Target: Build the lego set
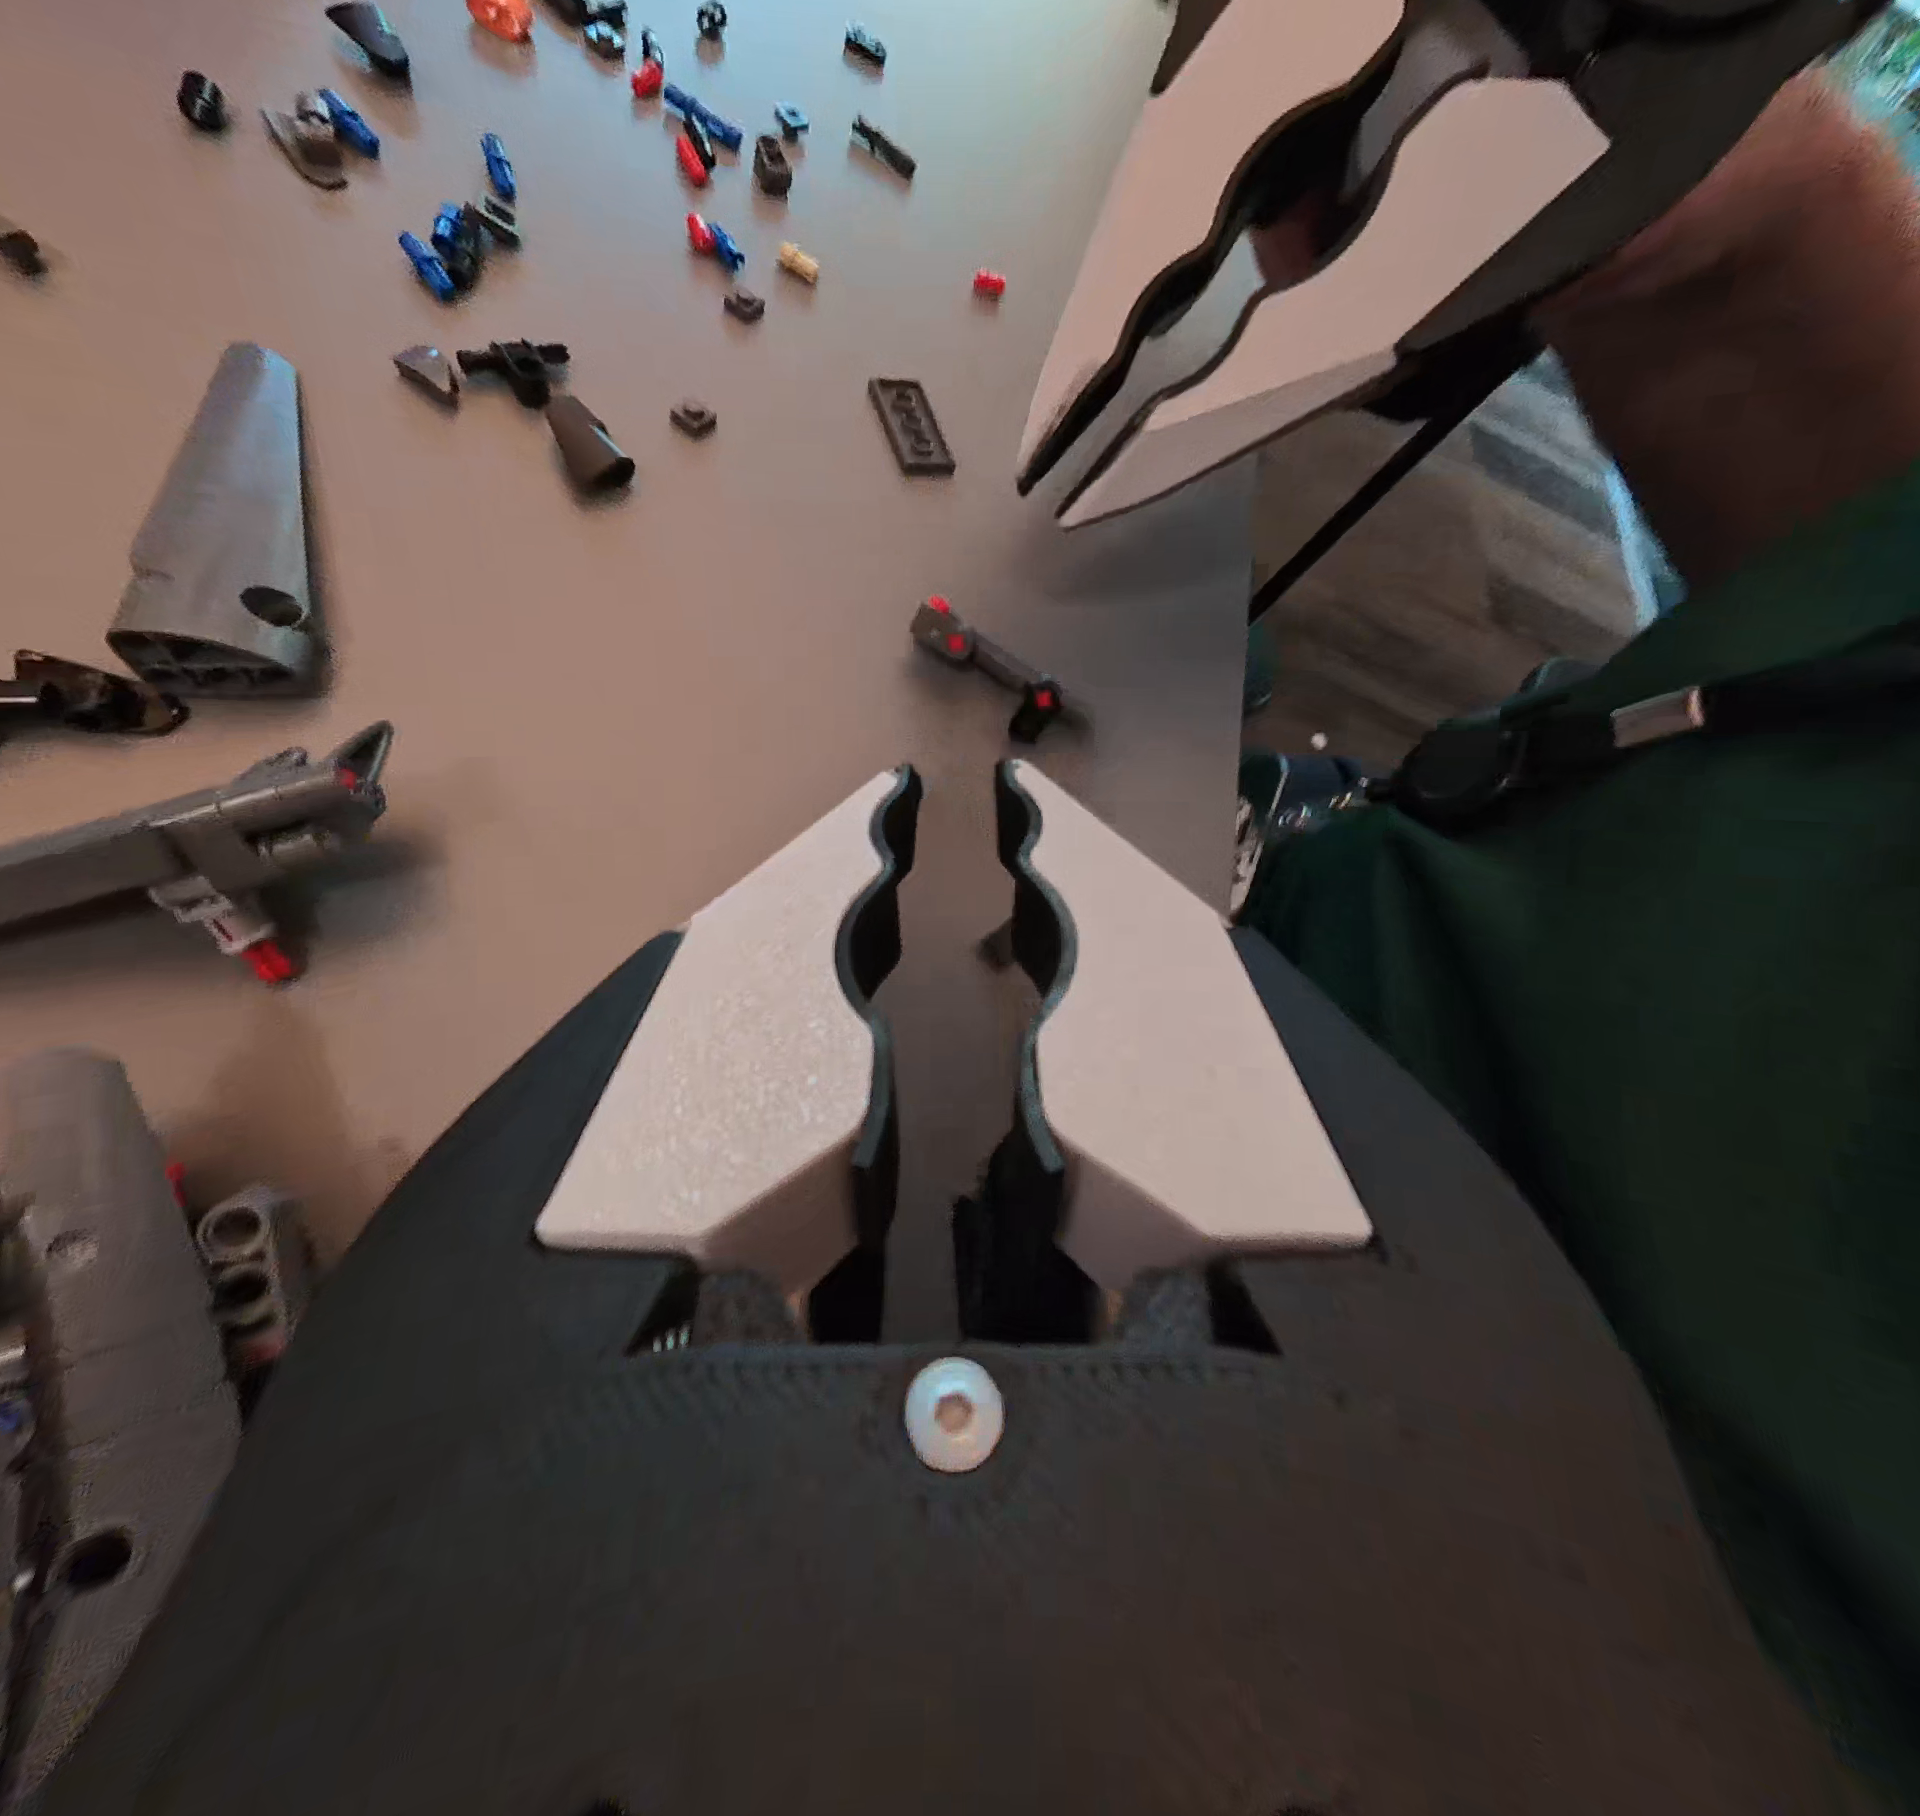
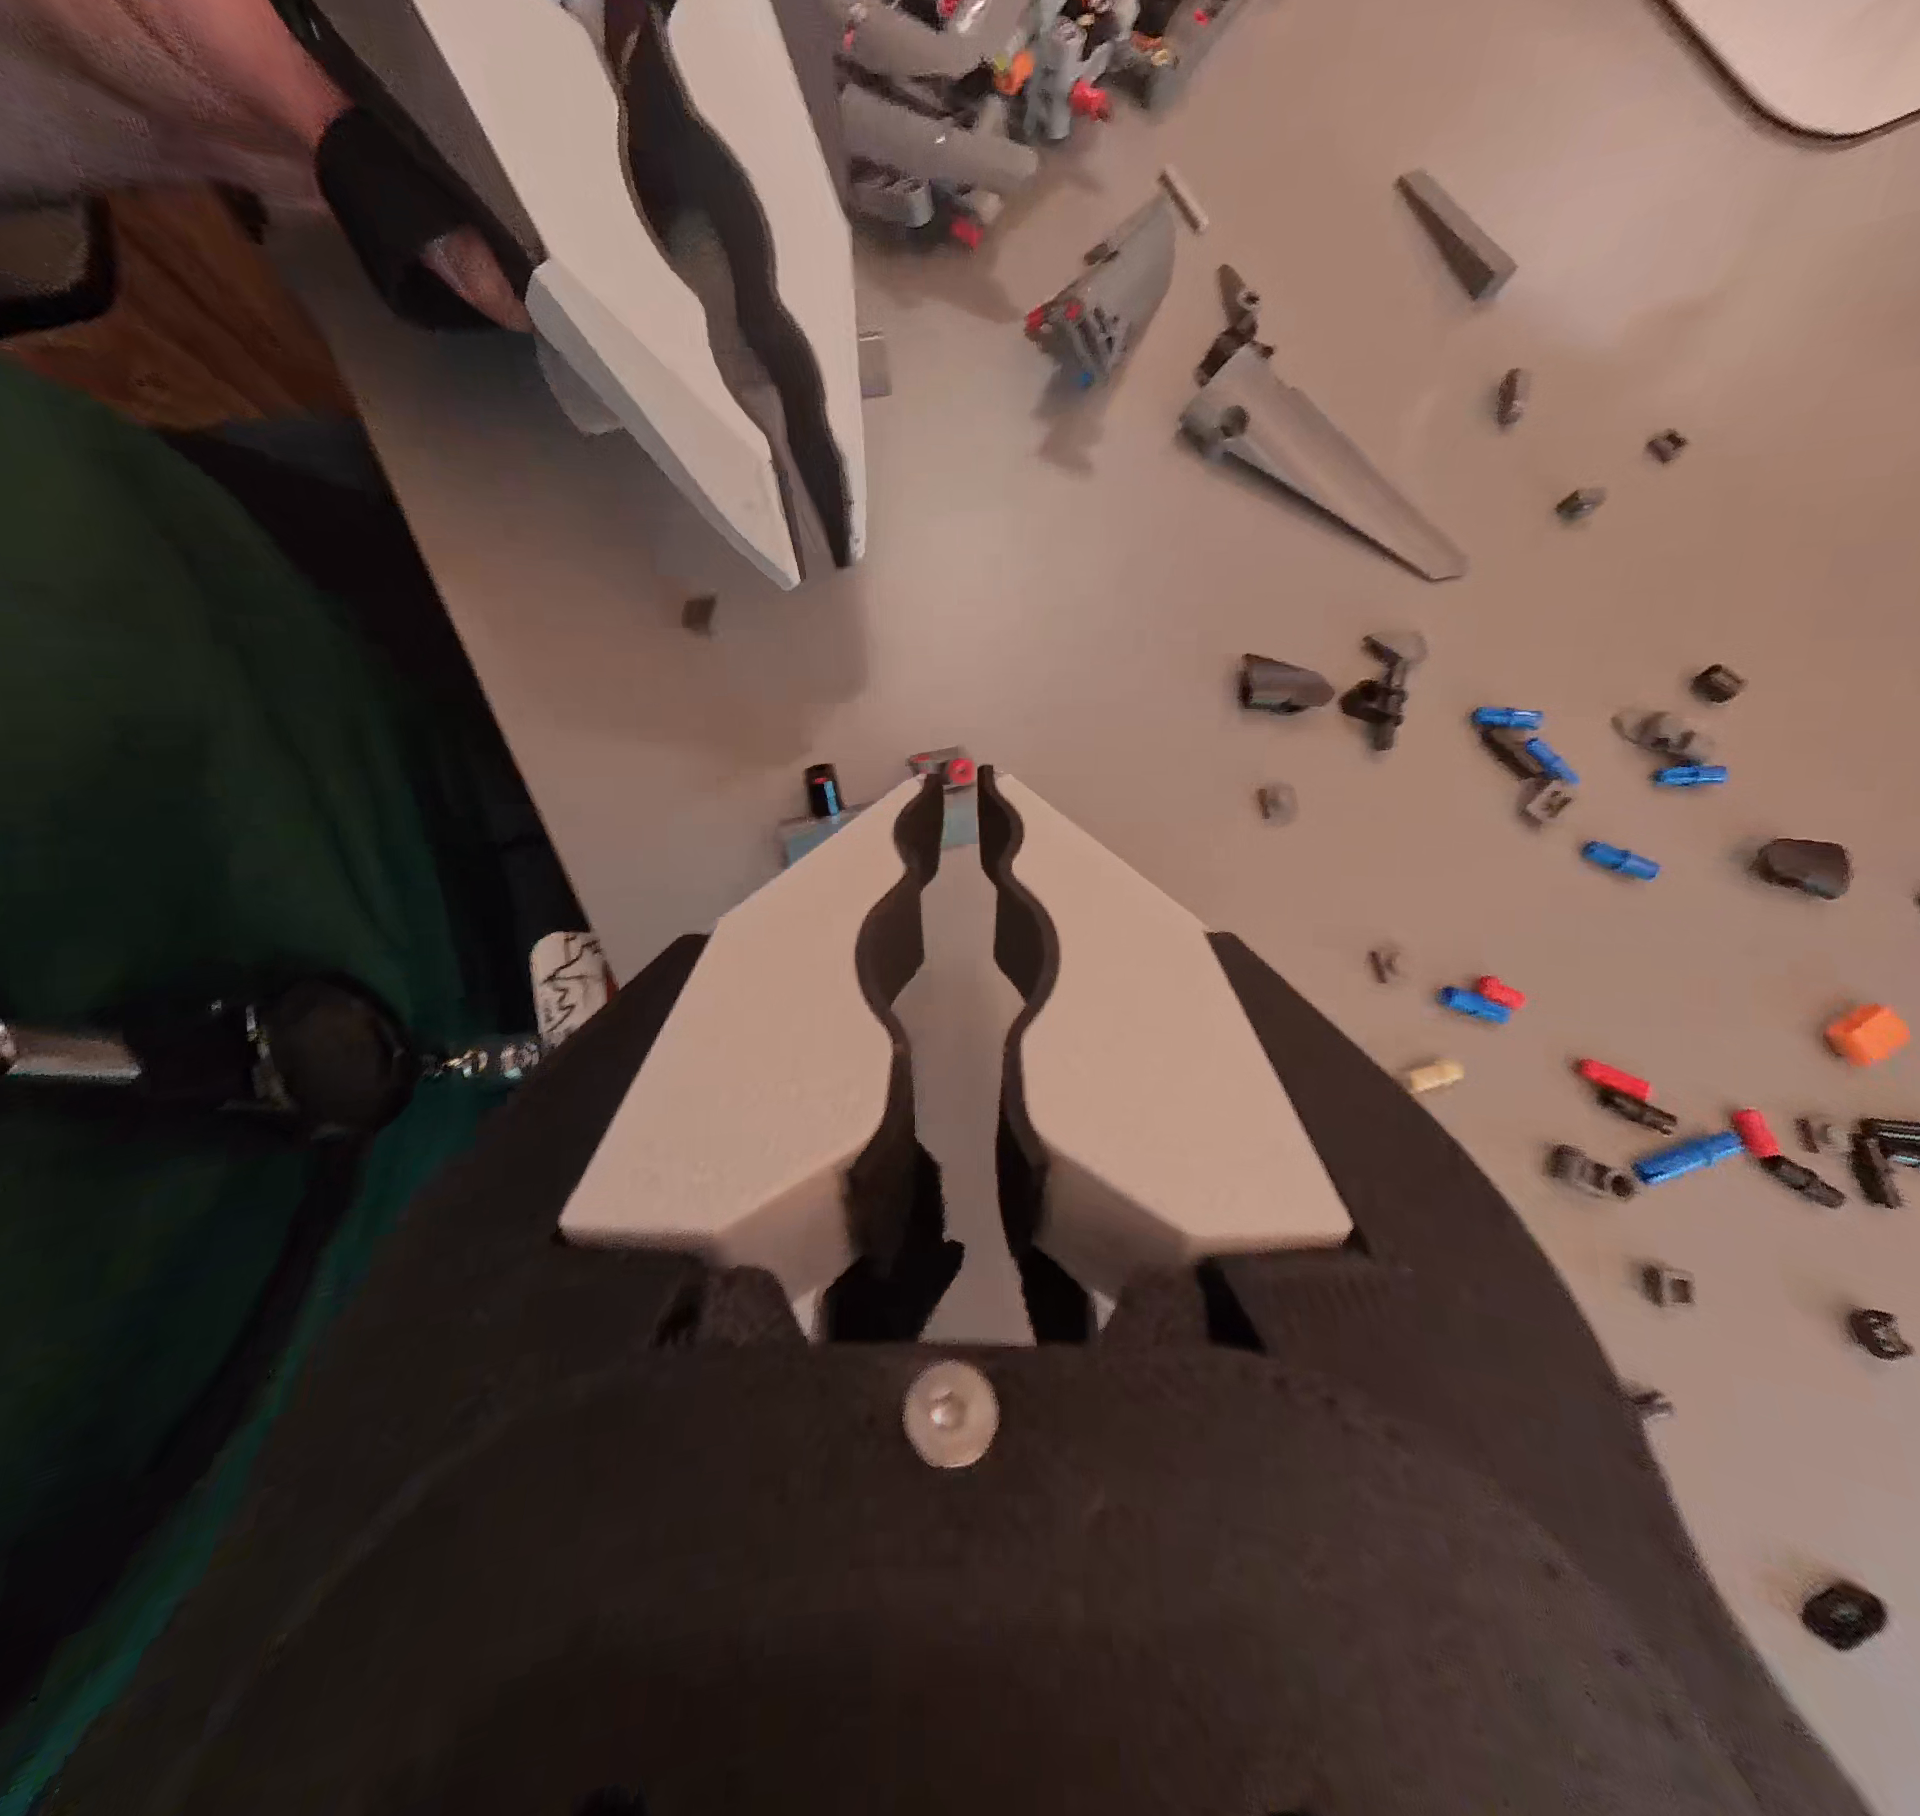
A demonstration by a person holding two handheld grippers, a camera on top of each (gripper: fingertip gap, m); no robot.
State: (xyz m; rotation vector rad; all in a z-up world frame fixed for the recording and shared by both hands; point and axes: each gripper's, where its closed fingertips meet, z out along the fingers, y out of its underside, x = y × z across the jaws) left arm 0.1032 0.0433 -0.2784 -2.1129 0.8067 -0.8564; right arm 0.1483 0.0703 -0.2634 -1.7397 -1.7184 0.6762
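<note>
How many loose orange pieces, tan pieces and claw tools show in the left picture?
Orange piece: 1
Tan piece: 1
Grippers: 2, left gripper and right gripper
Total: 4

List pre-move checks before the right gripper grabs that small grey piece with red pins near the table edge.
1. Left gripper empty: ok, narrowly open.
2. Right gripper empty: ok, narrowly open.
3. Grey piece lying free on the table, near its edge: ok.
4. Right gripper aimed at the piece: ok in the right wrist view.
5. Opening wide enough for the piece: probably not ok.
6. Height above the piece: cannot tell.
</note>
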